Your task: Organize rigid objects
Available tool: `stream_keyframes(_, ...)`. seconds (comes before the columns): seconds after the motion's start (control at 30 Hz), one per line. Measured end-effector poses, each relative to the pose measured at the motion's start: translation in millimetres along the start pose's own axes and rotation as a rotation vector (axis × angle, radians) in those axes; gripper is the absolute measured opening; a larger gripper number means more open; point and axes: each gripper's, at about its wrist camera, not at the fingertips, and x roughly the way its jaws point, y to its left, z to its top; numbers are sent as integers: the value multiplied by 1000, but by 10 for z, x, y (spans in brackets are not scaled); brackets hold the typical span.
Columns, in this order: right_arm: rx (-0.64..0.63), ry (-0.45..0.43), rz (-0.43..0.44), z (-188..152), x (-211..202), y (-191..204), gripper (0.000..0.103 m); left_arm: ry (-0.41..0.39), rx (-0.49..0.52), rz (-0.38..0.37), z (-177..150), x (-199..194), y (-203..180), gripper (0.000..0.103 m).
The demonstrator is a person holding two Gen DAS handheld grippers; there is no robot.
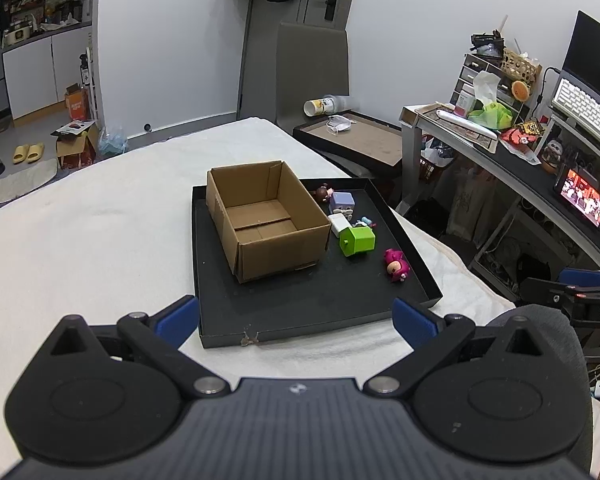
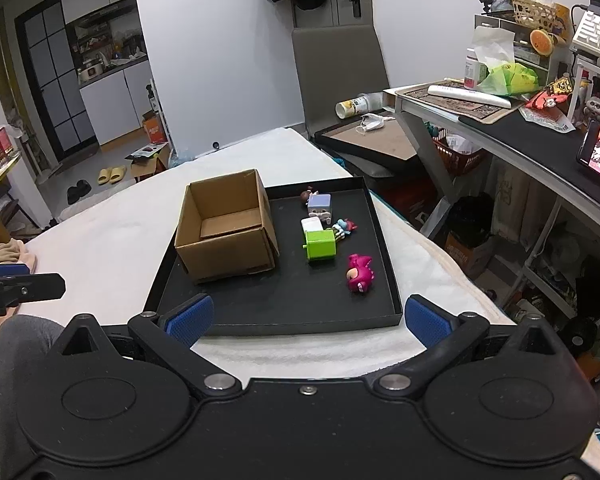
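The left tool hung with its blue-padded fingers spread wide and nothing between them, poised just short of the near edge of a shallow black tray. The right tool was likewise spread wide and held nothing, its pads framing the same tray from slightly further right.

The tray lay on a surface covered in white cloth. On its left half stood an open cardboard box, upright, with nothing visible inside. To the right of the box, scattered on the tray floor, lay small toys: a green block toy on its side, a white block touching it on the far side, a lavender block figure beyond that, and a brown-haired figurine at the far edge. A small blue-and-red figurine lay just beside the green block. A pink figurine lay apart from the others, nearer the tray's right wall.
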Motion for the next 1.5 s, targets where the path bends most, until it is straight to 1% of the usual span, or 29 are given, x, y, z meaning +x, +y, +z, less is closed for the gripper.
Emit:
stream_keyframes(0.3,6,12,9,0,82,-6,103,18,-9,-4,-26,109,45,102)
stream_keyframes(0.67,12,26,32,49,277,-2,103,46,-31,5,59,324,149,102)
stream_keyframes(0.97,34,45,24,143,446,-82,103,59,-76,11,169,513,255,102)
stream_keyframes(1.17,35,64,32,204,623,-151,103,81,-97,21,243,677,305,101)
stream_keyframes(1.5,62,110,54,315,911,-246,103,107,-164,43,350,897,441,100)
